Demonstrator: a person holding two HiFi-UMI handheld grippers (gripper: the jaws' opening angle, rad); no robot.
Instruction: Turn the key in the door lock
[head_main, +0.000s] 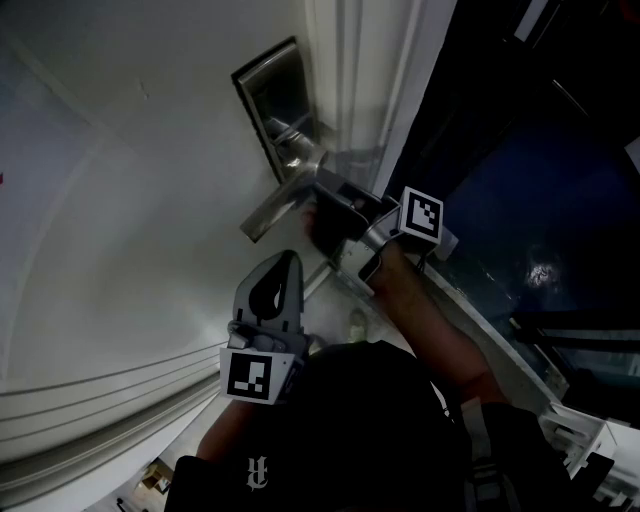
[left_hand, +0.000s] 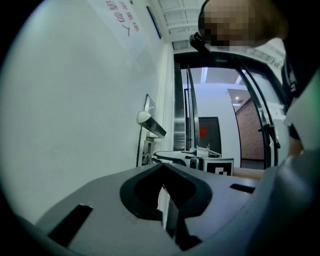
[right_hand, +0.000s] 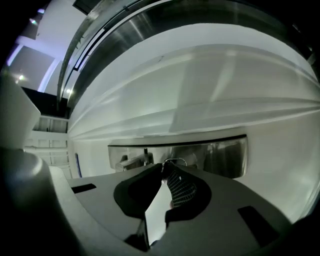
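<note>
The left gripper (head_main: 289, 260) hangs closed and empty near the door (head_main: 120, 200), while the right gripper (head_main: 324, 184) pinches the key (right_hand: 171, 161) at the lock plate (head_main: 272, 95).

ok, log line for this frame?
stage: key gripped | right hand-held gripper: shut on key at lock plate, under lever handle | left hand-held gripper: shut, empty, off the door
</note>
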